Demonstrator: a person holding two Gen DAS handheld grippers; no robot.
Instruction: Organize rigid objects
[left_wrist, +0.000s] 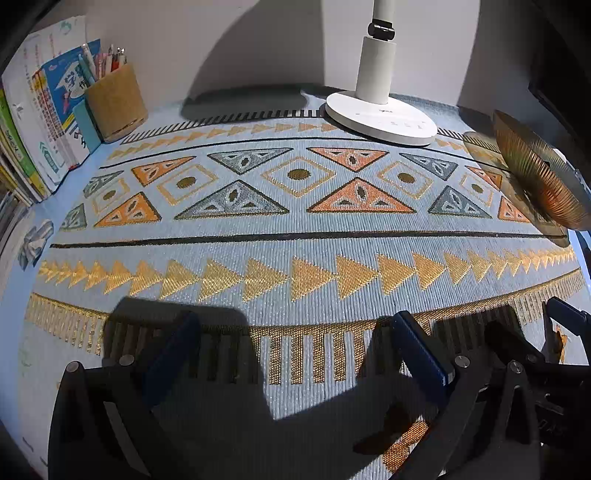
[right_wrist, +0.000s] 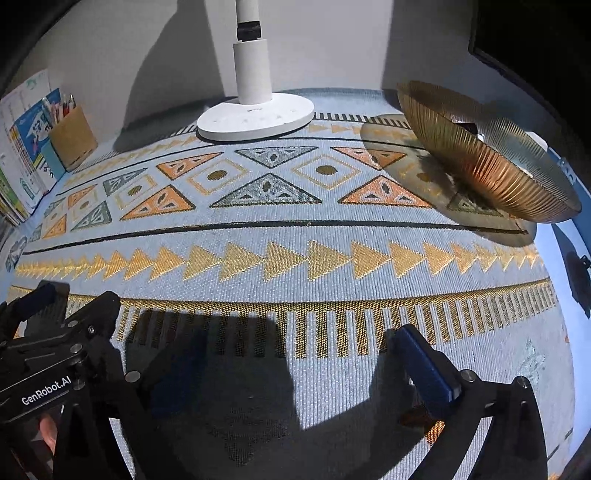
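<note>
While both tools hang low over the patterned cloth (left_wrist: 295, 229), the left gripper (left_wrist: 295, 354) and the right gripper (right_wrist: 295, 373) stand side by side with jaws spread wide and nothing between them, probably free to choose a first object. Beyond them the middle of the cloth lies bare. Farther right, the ribbed amber bowl (right_wrist: 491, 158) rests on the cloth, something dark half hidden inside it; it looks like the likeliest collecting place. At the back stands the white lamp base (left_wrist: 380, 114). Far left, the pen holder (left_wrist: 114, 103) stands against the upright books (left_wrist: 40, 122), already tidy against the wall.
</note>
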